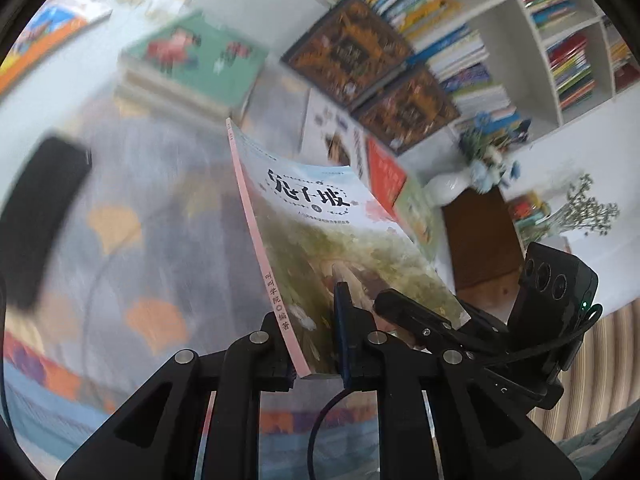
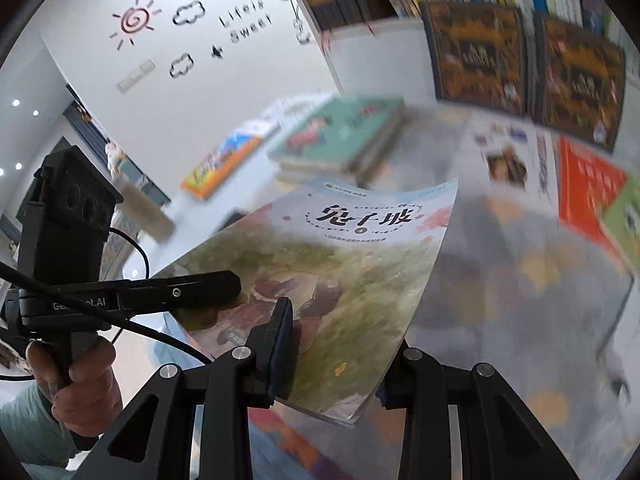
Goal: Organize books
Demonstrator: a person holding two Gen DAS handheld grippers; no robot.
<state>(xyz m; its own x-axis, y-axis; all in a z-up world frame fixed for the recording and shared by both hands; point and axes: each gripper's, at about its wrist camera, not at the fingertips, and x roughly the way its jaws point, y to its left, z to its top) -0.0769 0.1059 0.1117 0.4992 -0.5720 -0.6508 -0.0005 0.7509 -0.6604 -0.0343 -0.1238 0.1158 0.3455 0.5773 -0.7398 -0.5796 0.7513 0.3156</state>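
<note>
One paperback (image 1: pixel 320 240) with a pink spine and a green painted cover is lifted off the surface, tilted. My left gripper (image 1: pixel 310 320) is shut on its lower edge near the spine, the blue pad (image 1: pixel 342 300) pressed to the cover. In the same view my right gripper (image 1: pixel 416 316) clamps the book's lower right corner. The right wrist view shows the same paperback (image 2: pixel 340 260) pinched by my right gripper (image 2: pixel 344 344), one pad (image 2: pixel 280 328) on the cover and the other finger behind it. There my left gripper (image 2: pixel 224 284) grips the left edge, carried by a hand (image 2: pixel 80 372).
Below lies a grey cloth with orange leaves (image 1: pixel 152 220). A stack topped by a green book (image 1: pixel 192 60) sits beyond, and flat books (image 1: pixel 384 172) lie to the right. Two dark ornate books (image 1: pixel 352 48) lean on the white bookshelf (image 1: pixel 520 20). A white vase (image 1: pixel 448 188) stands right.
</note>
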